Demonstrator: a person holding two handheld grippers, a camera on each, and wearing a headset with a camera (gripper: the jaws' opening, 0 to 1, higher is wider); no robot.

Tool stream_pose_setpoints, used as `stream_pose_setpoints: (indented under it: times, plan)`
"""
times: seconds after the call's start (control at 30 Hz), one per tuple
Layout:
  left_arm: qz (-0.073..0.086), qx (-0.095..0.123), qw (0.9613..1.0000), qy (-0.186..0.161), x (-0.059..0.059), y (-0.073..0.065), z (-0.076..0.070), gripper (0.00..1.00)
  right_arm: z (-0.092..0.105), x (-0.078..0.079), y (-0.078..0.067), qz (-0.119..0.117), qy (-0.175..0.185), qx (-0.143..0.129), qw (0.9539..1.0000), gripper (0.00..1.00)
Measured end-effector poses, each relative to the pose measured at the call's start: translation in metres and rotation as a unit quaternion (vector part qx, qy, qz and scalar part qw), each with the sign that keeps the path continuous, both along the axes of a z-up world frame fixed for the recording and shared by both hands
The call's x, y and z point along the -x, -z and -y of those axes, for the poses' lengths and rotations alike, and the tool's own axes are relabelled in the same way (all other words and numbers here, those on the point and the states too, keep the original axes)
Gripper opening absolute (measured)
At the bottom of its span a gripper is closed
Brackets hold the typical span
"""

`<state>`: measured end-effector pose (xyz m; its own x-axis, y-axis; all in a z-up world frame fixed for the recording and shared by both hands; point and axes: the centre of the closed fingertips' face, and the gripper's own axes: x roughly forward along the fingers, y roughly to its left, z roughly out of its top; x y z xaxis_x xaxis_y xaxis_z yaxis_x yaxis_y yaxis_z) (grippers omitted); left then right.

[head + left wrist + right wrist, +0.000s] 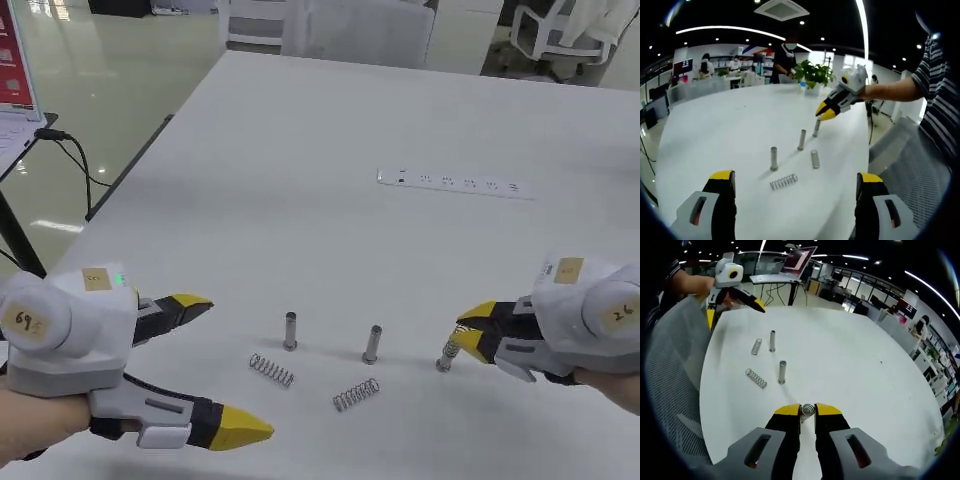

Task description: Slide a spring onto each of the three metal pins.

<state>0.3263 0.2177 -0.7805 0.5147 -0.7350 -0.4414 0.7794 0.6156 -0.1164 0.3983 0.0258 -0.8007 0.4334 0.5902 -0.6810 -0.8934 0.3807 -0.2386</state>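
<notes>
White table (300,150), three metal pins standing upright in a row: left pin (290,331), middle pin (373,343), right pin (443,364).

Right gripper (464,332) is at the right pin. Its jaws are drawn close together and clamped on the held spring (452,348). That spring sits tilted at the top of the right pin; cannot tell how far down the pin it has gone. In the right gripper view the held spring (807,410) shows end-on between the two yellow tips, with both tips against it.

Two more springs lie flat on the table on the near side of the row. First loose spring (271,369) is just beside the left pin. Second loose spring (356,394) is near the middle pin. Neither touches a pin. Left and middle pins stand bare.

Left gripper (222,365) is at the near left of the table, apart from the pins, jaws spread wide. In the left gripper view the first loose spring (784,181) lies on the table ahead of those jaws.

Power strip (455,183) lies farther back on the table, well apart from the pins.
</notes>
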Motion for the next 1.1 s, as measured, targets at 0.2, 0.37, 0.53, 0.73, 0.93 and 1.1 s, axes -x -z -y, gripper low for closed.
stream_pose_setpoints:
  times: [0.2, 0.37, 0.53, 0.73, 0.93, 1.1]
  plan:
    - [0.001, 0.0, 1.0, 0.001, 0.0, -0.002, 0.001, 0.98, 0.0, 0.002, 0.012, -0.007, -0.005, 0.009, 0.9999, 0.07]
    - [0.001, 0.0, 1.0, 0.0, -0.001, -0.002, 0.0, 0.98, 0.002, 0.001, 0.017, -0.003, -0.005, 0.017, 0.9998, 0.08]
    - [0.0, 0.0, 1.0, 0.002, -0.001, -0.002, 0.001, 0.98, 0.001, 0.0, 0.018, -0.001, -0.004, 0.018, 0.9998, 0.08]
    - [-0.002, 0.001, 1.0, 0.004, 0.0, -0.002, 0.003, 0.97, 0.002, -0.001, 0.017, -0.007, 0.0, 0.017, 0.9998, 0.08]
    - [0.001, 0.005, 1.0, 0.005, -0.001, -0.005, 0.005, 0.97, 0.002, -0.003, 0.012, -0.007, 0.012, 0.006, 0.9999, 0.11]
    - [0.001, 0.004, 1.0, 0.004, -0.001, -0.005, 0.005, 0.97, 0.001, 0.0, 0.003, 0.002, 0.012, -0.004, 0.9999, 0.13]
